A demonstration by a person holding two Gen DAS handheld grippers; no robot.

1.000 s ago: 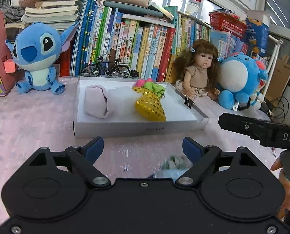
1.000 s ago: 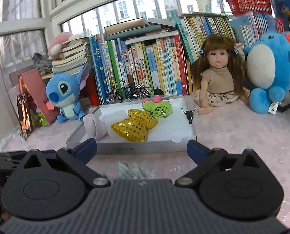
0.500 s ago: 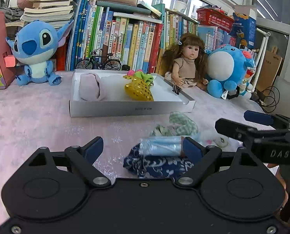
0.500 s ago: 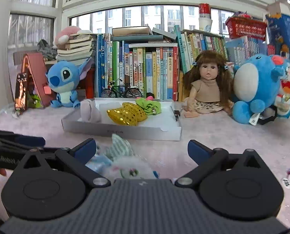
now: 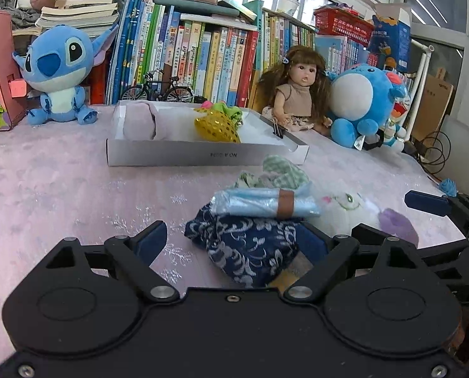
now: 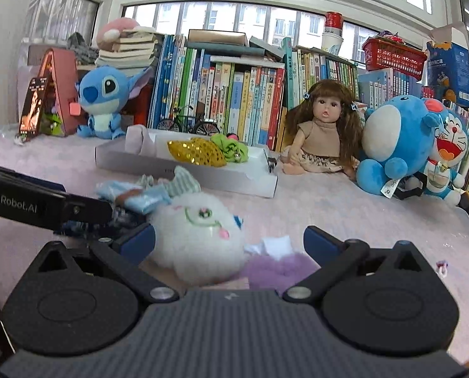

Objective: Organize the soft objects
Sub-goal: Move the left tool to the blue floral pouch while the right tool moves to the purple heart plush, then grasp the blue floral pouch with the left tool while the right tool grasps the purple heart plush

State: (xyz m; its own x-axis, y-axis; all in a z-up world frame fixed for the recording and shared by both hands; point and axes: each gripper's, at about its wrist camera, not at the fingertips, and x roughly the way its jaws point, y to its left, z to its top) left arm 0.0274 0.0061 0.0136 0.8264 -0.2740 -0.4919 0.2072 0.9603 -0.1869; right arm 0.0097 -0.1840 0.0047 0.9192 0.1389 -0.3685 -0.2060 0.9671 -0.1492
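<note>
gold sparkly pouch (image 5: 217, 127) sits in the white cardboard tray (image 5: 203, 157) already. dark blue flowery cloth bag (image 5: 250, 245) and white fluffy toy (image 6: 199, 239) wait between open left gripper (image 5: 231, 242) and right gripper (image 6: 229, 241).

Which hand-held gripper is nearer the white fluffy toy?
Right. The right hand-held gripper has the white fluffy toy between its open fingers; the left hand-held gripper is beside it, open around the navy patterned pouch.
</note>
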